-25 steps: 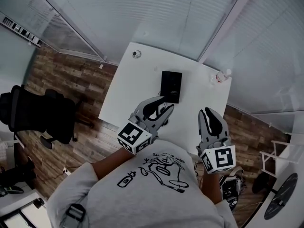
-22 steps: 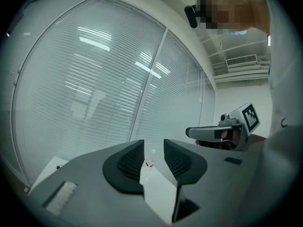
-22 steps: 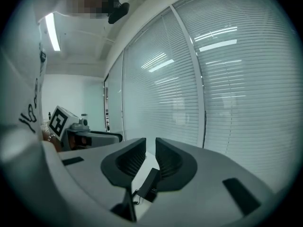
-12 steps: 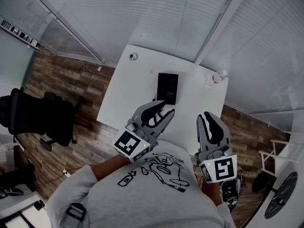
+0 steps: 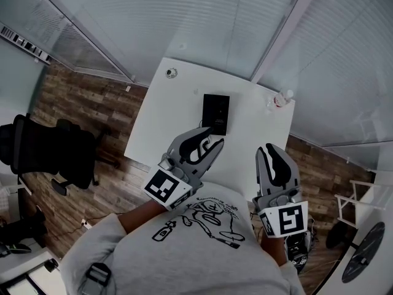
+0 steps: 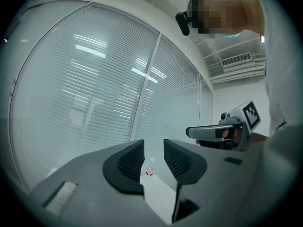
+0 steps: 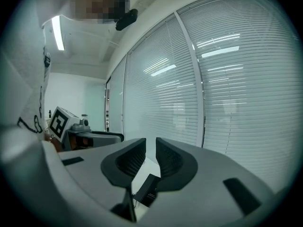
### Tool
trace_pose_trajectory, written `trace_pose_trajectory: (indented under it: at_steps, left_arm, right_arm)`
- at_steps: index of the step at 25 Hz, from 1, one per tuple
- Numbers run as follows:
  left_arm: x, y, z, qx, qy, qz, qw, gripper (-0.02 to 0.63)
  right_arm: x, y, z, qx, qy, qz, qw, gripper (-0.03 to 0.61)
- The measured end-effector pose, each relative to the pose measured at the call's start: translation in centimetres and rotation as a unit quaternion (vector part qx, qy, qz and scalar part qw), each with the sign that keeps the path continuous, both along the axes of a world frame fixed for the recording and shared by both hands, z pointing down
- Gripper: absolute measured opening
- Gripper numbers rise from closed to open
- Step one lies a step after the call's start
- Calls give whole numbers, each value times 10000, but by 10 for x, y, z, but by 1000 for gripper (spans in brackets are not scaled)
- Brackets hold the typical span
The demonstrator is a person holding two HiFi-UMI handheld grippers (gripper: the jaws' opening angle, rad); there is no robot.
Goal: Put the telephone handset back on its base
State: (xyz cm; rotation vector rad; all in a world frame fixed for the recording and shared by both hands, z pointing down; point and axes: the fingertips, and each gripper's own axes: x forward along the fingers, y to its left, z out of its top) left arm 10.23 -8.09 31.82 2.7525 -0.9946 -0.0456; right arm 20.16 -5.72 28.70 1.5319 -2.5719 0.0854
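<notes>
Hovering over the white table (image 5: 161,125), left gripper (image 5: 212,139) and right gripper (image 5: 269,149) both have jaws slightly apart, empty, black telephone (image 5: 215,114) beyond them.

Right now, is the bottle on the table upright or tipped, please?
Upright: the left gripper view shows the bottle standing, cap on top.

Both grippers over the near edge of the white table (image 5: 161,123). Left gripper (image 5: 212,137): jaws slightly apart, nothing between, black telephone (image 5: 216,112) just ahead of the fingertips. Right gripper (image 5: 268,147): narrow gap, empty, bottle (image 5: 280,98) well ahead of the fingertips.
</notes>
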Motion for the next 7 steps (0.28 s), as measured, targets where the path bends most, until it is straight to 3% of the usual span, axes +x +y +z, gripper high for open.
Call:
trace_pose_trajectory:
  at_steps: [7]
  left_arm:
    - [-1, 3, 1, -47, 34, -81, 10000, 126]
  right_arm:
    - [3, 5, 1, -7, 17, 16, 10000, 31]
